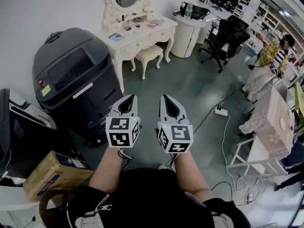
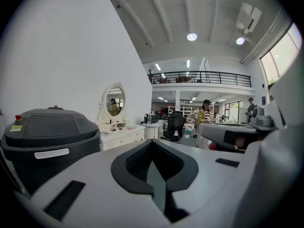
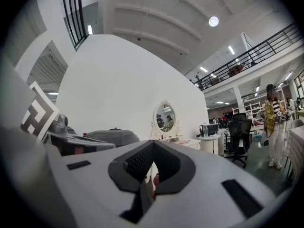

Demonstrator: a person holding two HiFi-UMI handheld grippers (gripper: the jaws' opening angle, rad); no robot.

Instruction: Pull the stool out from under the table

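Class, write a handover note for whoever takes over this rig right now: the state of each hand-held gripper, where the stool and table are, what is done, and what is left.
Left hand-held gripper: shut, empty, held in the air in front of the person.
Right hand-held gripper: shut, empty, beside the left one.
Stool: across the floor, tucked partly under the white table by the wall.
Done: nothing yet; neither gripper is near the stool.
Left: go over to the table, open a gripper, take hold of the stool and pull it out.

Stool [image 1: 148, 55] painted wood, matt; floor [image 1: 199, 91] smooth, glossy
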